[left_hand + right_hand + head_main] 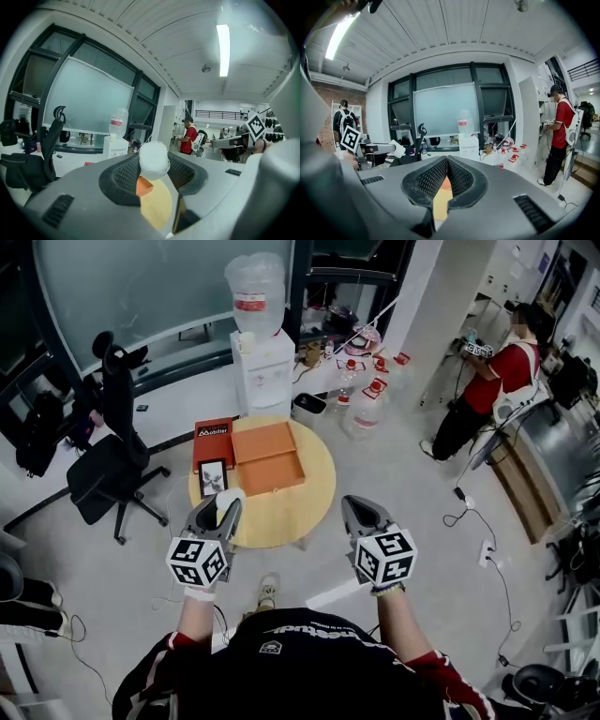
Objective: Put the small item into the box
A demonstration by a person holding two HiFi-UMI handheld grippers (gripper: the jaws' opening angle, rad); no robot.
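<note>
The small item (228,500) is a white, round lump, and my left gripper (223,510) is shut on it above the near left edge of the round wooden table (281,521). In the left gripper view the white item (153,159) sits pinched between the dark pads, with a corner of the orange box (144,186) below it. The open orange box (269,457) lies in two halves on the table's far side. My right gripper (361,510) hovers at the table's near right edge, shut and empty (446,161).
A red box (213,439) and a small picture frame (214,476) lie left of the orange box. Beyond the table are a water dispenser (262,362) and water bottles (366,399). A black office chair (112,465) is at the left, a person in red (492,381) at the right.
</note>
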